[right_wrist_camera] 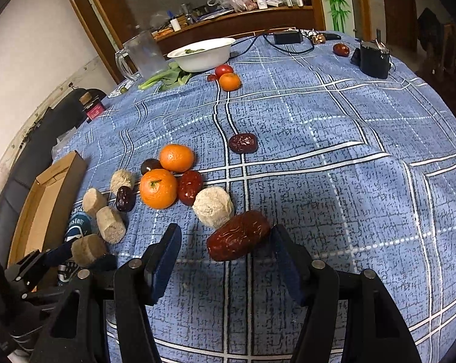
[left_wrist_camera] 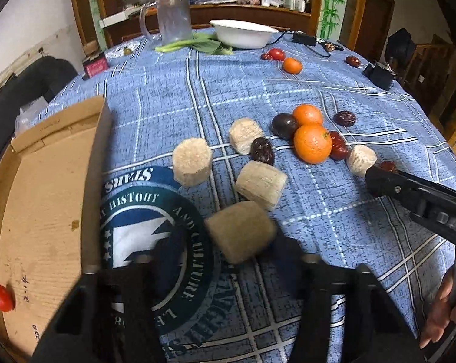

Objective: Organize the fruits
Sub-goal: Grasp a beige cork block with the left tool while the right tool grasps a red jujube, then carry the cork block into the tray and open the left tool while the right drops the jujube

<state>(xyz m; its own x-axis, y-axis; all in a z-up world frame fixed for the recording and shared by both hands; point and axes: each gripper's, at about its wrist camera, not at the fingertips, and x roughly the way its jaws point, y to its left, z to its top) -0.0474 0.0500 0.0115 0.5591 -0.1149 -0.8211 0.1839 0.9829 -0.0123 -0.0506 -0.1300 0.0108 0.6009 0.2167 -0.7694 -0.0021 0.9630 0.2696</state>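
Left wrist view shows five tan cylinders, three oranges and at least five dates on the blue cloth. The cardboard box holds one cherry tomato, and the white bowl holds a green leaf. The left gripper clamps the nearest cylinder beside the box. The right gripper stands open astride a red date, with only one pad touching it.
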